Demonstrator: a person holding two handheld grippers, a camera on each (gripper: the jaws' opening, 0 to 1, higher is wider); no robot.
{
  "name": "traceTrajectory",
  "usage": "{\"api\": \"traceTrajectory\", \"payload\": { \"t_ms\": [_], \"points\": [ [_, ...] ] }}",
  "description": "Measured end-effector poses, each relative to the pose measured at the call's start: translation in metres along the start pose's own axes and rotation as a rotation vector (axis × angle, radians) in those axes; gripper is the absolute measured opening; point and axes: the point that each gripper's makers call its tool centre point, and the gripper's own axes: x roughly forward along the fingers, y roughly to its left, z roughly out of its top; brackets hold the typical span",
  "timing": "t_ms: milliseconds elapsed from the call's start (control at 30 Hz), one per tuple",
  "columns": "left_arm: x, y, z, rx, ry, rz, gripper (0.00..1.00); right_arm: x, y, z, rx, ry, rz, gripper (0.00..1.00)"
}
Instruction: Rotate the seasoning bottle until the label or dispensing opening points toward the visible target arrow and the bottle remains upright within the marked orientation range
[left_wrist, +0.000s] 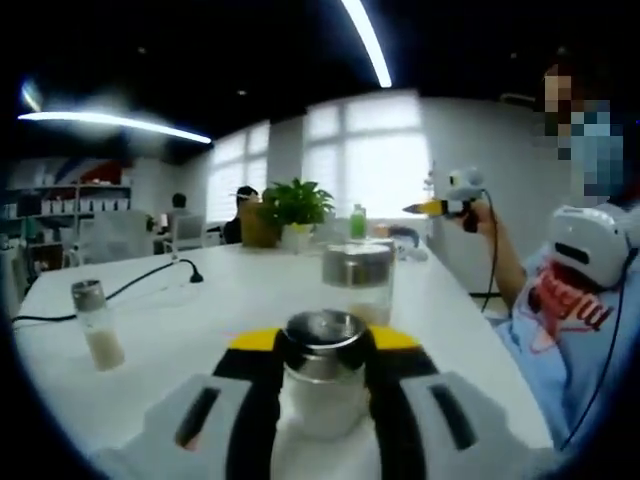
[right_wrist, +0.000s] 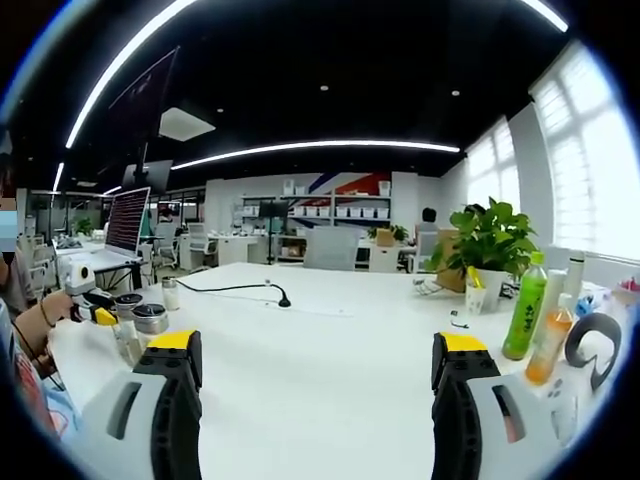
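Your left gripper (left_wrist: 322, 395) is clamped on the seasoning bottle (left_wrist: 324, 375), its black, yellow-tipped jaws pressing both sides of the glass just under the cap. Your right gripper (right_wrist: 318, 385) stands wide apart with nothing between its jaws, raised over the white table (right_wrist: 330, 380).

In the left gripper view the table (left_wrist: 200, 320) stretches away toward bright windows, and the bottle sits near, at its front edge, upright between the jaws. It is a clear glass jar with a round, shiny metal cap and a pale filling low inside. No label or writing can be read on it, and you cannot tell which way its opening faces.

Just behind it stands a second jar (left_wrist: 358, 282) with a broader metal lid, also upright. Well to the left is a small shaker (left_wrist: 97, 325), metal-topped, half full of a pale powder, tilted in the view. A black cable (left_wrist: 130, 285) crosses the far left of the table.

A potted plant (left_wrist: 295, 212) and a green drink bottle (left_wrist: 357, 221) stand at the far end. In the right gripper view the green bottle (right_wrist: 524, 306) carries label print too small to read, beside an orange bottle (right_wrist: 548, 345).
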Motion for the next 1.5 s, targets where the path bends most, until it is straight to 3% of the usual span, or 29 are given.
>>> {"api": "traceTrajectory", "payload": {
  "t_ms": [1100, 1333, 1433, 1500],
  "points": [
    [-0.0007, -0.0015, -0.0017, 0.02, 0.044, -0.193, 0.33, 0.0006, -0.0021, -0.002, -0.001, 0.006, -0.003, 0.99],
    [-0.0008, -0.0033, -0.0015, 0.01, 0.024, -0.208, 0.34, 0.0006, -0.0002, -0.0023, -0.005, 0.009, 0.002, 0.99],
    [0.0009, -0.005, -0.0019, 0.001, 0.026, -0.192, 0.37, 0.0005, -0.0006, -0.0021, -0.004, 0.008, 0.0, 0.99],
    [0.002, -0.0025, -0.0002, -0.011, 0.012, -0.167, 0.51, 0.001, -0.0005, -0.0033, -0.005, 0.013, -0.001, 0.99]
  ]
}}
